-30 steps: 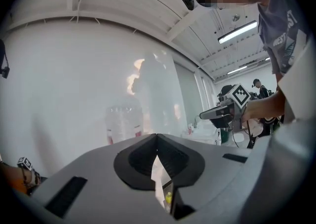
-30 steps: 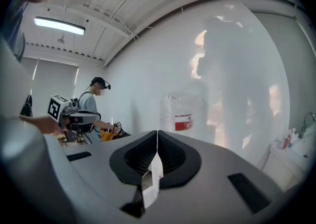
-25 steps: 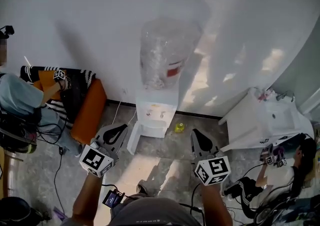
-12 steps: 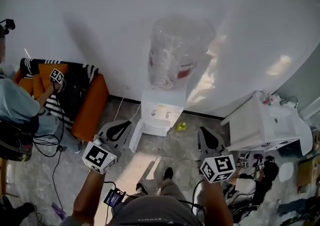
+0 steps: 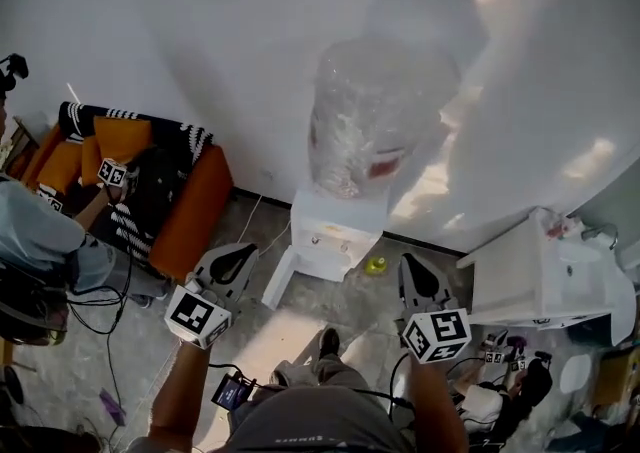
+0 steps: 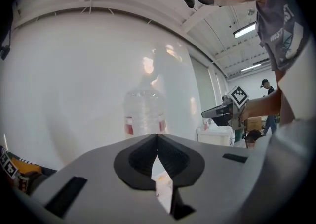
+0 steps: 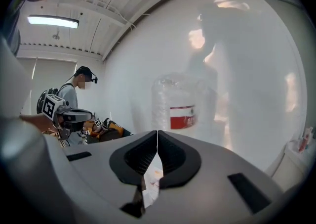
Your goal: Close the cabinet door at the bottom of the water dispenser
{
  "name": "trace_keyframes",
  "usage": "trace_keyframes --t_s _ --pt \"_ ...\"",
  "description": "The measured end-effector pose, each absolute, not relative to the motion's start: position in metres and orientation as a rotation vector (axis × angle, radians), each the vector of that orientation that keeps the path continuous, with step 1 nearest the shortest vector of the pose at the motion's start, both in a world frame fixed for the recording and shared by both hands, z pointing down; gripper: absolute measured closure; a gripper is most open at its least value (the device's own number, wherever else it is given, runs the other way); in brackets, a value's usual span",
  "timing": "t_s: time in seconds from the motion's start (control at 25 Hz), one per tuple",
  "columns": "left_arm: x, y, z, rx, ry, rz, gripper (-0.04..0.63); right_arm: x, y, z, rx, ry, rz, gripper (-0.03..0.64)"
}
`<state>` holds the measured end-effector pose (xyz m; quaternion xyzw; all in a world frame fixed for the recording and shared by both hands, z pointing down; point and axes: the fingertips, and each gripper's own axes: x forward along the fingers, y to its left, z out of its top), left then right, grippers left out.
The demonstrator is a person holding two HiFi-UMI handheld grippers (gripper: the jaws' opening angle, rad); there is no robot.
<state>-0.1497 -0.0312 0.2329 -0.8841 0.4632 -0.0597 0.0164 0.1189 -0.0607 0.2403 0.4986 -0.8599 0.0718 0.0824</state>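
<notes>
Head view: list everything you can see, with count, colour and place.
water dispenser: one, white, centre, against wall
water bottle: one, clear with red label, atop the dispenser
cabinet door: one, white, swung open at dispenser's lower left
small object: one, yellow, floor right of dispenser
sofa: one, orange with striped blanket, left
sink unit: one, white, right
seated person: one, light top, far left
left gripper: one, grey, jaws shut, lower left
right gripper: one, grey, jaws shut, lower right
</notes>
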Motion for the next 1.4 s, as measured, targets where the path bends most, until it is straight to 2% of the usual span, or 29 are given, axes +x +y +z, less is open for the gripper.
trace_keyframes --t_s 0.72,1.4 --pt "-0.169 -0.095 0.376 -2.825 1.541 -0.357 0.578 0.132 -0.124 0.360 1.512 -2.463 0.334 0.587" --pt "-0.188 -0.102 0.613 -3.002 1.615 -0.726 0.578 0.121 -0.121 0.529 1.525 -2.361 0.542 0.586"
